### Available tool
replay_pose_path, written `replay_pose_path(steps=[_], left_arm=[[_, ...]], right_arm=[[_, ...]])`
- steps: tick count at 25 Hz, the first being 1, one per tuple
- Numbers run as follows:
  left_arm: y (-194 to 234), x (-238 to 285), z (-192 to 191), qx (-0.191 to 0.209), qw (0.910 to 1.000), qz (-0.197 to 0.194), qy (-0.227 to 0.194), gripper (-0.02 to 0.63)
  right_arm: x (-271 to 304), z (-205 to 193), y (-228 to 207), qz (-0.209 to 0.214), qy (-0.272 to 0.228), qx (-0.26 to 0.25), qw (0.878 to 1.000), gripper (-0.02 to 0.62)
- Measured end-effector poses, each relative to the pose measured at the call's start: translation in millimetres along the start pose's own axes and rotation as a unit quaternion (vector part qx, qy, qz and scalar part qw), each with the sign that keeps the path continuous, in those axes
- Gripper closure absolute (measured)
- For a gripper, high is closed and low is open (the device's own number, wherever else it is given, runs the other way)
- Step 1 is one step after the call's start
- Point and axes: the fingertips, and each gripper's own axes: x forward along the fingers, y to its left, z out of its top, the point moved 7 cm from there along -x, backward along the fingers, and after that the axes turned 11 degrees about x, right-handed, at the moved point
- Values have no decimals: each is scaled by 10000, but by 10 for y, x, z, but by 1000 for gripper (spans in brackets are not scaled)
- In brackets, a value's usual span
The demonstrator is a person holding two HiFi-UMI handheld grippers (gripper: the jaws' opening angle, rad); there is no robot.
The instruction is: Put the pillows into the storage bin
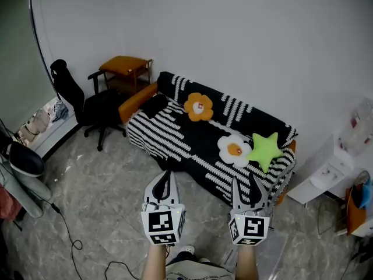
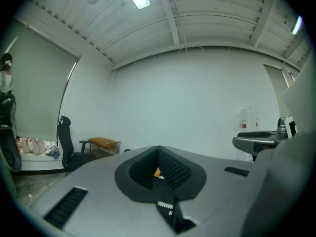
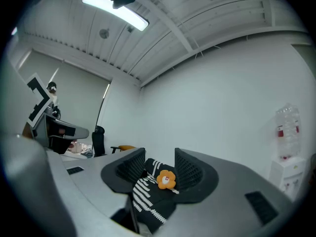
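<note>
Everything here sits around the sofa (image 1: pixel 175 139), which has a black-and-white striped throw over it. All three pillows are on the sofa seat. The orange flower pillow (image 1: pixel 199 107) leans against the backrest near the middle. The white flower pillow (image 1: pixel 233 149) with the orange centre is toward the right end, and the green star pillow (image 1: pixel 266 150) is touching it on the right.

The left gripper (image 1: pixel 166 175) is held level in front of the sofa with its jaws pretty much closed together and nothing in them. The right gripper (image 1: pixel 245 183) is also level and points at the sofa. Its jaws stand partly apart and it's empty; in its own view the orange flower pillow just shows through the gap, well beyond it.

As for writing, each gripper cube only has black-and-white square markers. The orange pillow has a small white-and-red patch in its centre, too small to read. Same with the red label on the bottle (image 3: pixel 285 131) off to the sofa's right.

A black office chair (image 1: pixel 93 107) and a small orange table (image 1: pixel 125 67) are at the sofa's left end.
</note>
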Motion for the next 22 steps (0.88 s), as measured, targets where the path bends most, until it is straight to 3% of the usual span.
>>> replay_pose_path(steps=[5, 15, 22], left_arm=[[192, 151, -103, 25, 9999, -98, 20, 591], [349, 449, -353, -56, 9995, -178, 240, 592], [375, 1006, -404, -67, 9993, -160, 326, 592]], right_arm=[[178, -124, 146, -75, 48, 40, 10000, 340], [451, -357, 180, -168, 303, 109, 9993, 333], [994, -470, 6, -105, 392, 230, 9989, 333]])
